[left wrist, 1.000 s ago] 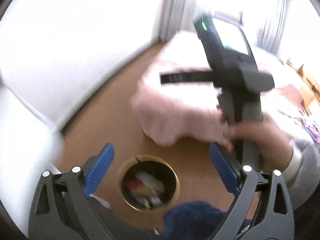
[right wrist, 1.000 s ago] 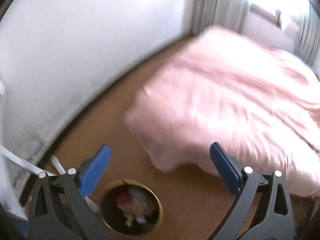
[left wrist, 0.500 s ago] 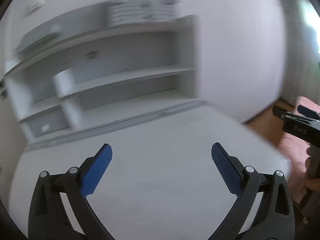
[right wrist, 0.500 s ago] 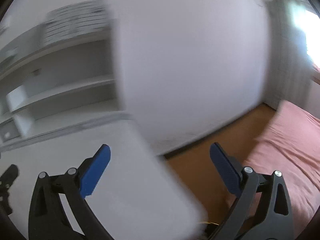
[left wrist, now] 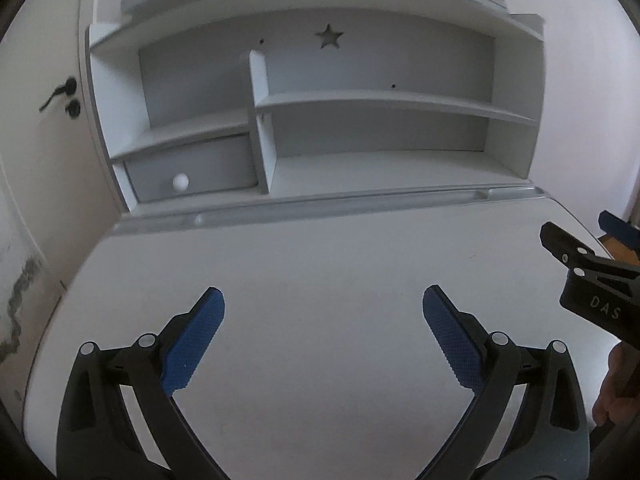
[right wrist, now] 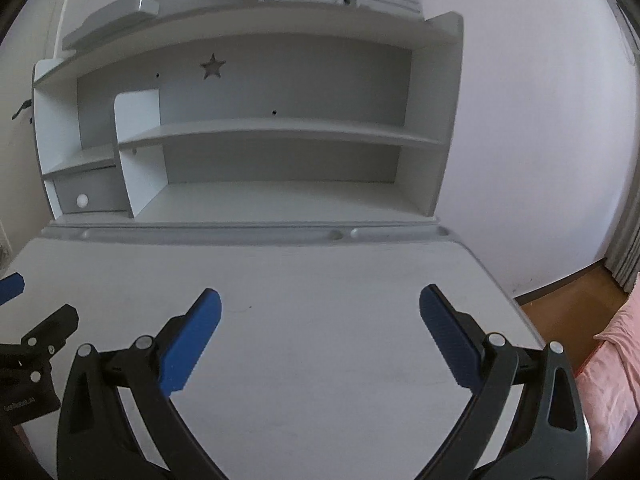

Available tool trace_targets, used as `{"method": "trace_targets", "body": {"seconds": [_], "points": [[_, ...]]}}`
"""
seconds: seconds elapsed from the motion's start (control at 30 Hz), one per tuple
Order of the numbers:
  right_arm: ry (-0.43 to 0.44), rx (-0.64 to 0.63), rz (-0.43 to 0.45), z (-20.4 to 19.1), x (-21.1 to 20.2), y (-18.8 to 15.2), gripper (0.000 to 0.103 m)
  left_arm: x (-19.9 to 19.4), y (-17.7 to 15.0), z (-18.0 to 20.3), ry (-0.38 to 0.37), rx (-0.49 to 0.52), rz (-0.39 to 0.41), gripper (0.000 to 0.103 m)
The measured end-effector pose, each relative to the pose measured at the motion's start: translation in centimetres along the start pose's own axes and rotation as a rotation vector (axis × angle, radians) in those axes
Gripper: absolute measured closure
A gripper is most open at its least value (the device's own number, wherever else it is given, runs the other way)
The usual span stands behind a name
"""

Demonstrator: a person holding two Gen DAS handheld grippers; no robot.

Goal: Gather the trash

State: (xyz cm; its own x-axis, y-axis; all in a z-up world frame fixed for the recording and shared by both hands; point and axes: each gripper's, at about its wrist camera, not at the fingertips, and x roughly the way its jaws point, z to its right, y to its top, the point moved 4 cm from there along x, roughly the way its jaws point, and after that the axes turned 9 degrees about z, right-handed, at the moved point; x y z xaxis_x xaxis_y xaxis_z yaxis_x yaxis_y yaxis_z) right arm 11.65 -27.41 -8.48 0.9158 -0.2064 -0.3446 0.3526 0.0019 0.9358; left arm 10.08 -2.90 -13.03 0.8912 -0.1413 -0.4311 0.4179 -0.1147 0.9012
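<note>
Left gripper (left wrist: 323,322): blue pads spread wide, holding nothing. Right gripper (right wrist: 320,322): likewise, over the white desk (right wrist: 320,280). Beyond: pen groove (right wrist: 212,235), shelf hutch (right wrist: 280,132) with star cutout (right wrist: 212,66). Trash: none in view; handling and grasp point cannot be judged.

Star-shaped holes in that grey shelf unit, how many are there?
1. The star cutout sits in the back panel of the shelf unit, above the long middle shelf, near the top. No others show, though the views miss the unit's outer sides.
</note>
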Motion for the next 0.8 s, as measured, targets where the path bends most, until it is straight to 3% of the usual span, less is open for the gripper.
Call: {"method": "trace_targets", "body": {"seconds": [0.27,0.37,0.53,0.8], "points": [[-0.010,-0.025,-0.011,0.0,0.0,-0.5,0.007,1.7,-0.1,-1.0,0.040,-0.030,-0.038,0.007],[0.019,0.011,-0.090,0.4,0.9,-1.2,0.007,2.4,-0.4,-0.6,0.076,0.001,-0.080,0.007],[0.033,0.084,-0.238,1.3,3.0,-2.7,0.007,2.2,-0.5,0.2,0.037,0.022,-0.068,0.007],[0.049,0.104,-0.227,1.4,2.8,-2.7,0.007,2.7,-0.9,0.1,0.007,0.000,-0.102,0.007]]}}
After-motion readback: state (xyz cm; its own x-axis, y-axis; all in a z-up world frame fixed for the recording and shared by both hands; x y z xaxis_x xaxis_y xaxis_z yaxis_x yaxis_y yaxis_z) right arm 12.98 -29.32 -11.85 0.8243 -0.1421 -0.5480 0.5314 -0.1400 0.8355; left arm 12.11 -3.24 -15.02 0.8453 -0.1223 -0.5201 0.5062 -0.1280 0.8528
